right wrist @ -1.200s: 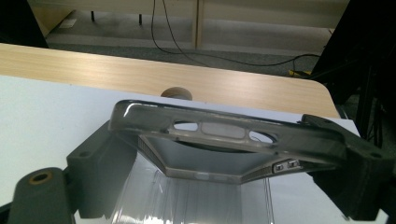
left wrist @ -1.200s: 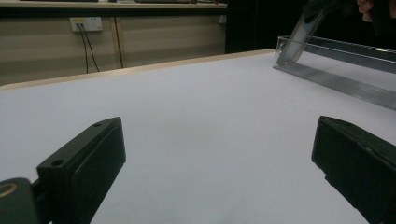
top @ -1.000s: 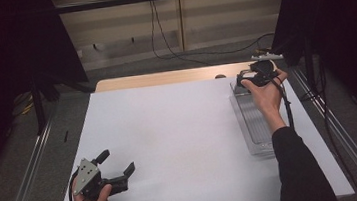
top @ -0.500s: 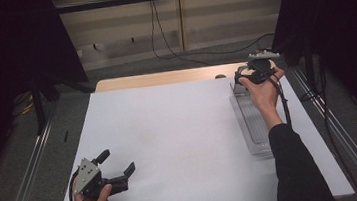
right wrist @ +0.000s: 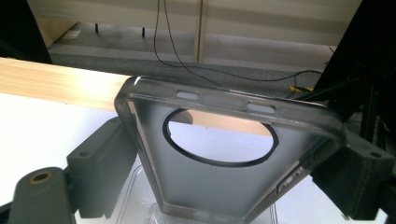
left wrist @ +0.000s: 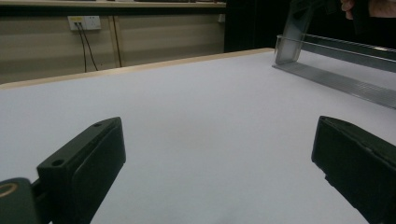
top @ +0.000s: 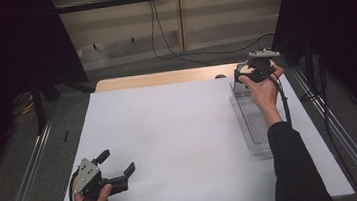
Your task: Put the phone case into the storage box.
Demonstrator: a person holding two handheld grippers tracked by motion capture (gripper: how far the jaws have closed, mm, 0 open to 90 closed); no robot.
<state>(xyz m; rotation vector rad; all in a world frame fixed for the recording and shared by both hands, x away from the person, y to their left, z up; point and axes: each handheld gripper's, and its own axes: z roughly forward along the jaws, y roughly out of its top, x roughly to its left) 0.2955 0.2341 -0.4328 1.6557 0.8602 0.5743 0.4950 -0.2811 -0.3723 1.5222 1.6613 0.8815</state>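
Observation:
A clear, smoky phone case (right wrist: 210, 186) with a round camera hole is clamped between the jaws of my right gripper (right wrist: 231, 168). From above, the right gripper (top: 241, 77) hangs over the far end of a long clear plastic tray (top: 255, 127) at the table's right side. The case (top: 238, 88) tilts down toward the tray. My left gripper (top: 118, 161) rests near the front left corner, open, with only white table between its fingers (left wrist: 88, 163). The left gripper view also has the tray (left wrist: 336, 77) and the raised case (left wrist: 293, 32) at its upper right.
A white sheet (top: 170, 136) covers the table, with a strip of bare wood (top: 164, 78) along its far edge. Metal rails (top: 23, 172) run down both sides. Cables (top: 170, 41) hang against the back wall.
My right gripper has shifted a little up and away with the case in it. The left gripper has stayed still and open.

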